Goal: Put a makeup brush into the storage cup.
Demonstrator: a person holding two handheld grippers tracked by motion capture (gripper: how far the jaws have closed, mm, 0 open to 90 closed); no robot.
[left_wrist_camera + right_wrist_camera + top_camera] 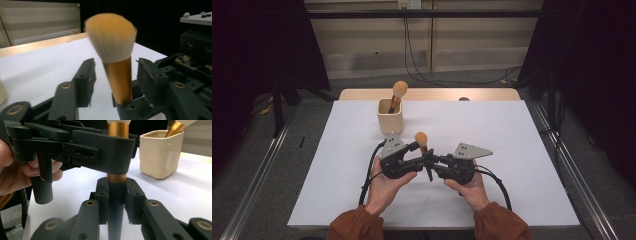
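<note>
— High view: where was the brush (421, 139)?
— Upright, clenched in my right gripper (435, 165); left gripper (422, 159) jaws stood around it, not pressing.
— Anything near?
— Cup (390, 119) behind, holding another brush (398, 93).

A cream square ceramic cup (390, 120) stands on the white counter (522, 150), with an orange-bristled brush (397, 94) standing in it. Nearer the person than the cup, just to its right, a second gold-ferruled makeup brush (422, 142) stands upright above the counter.
</note>
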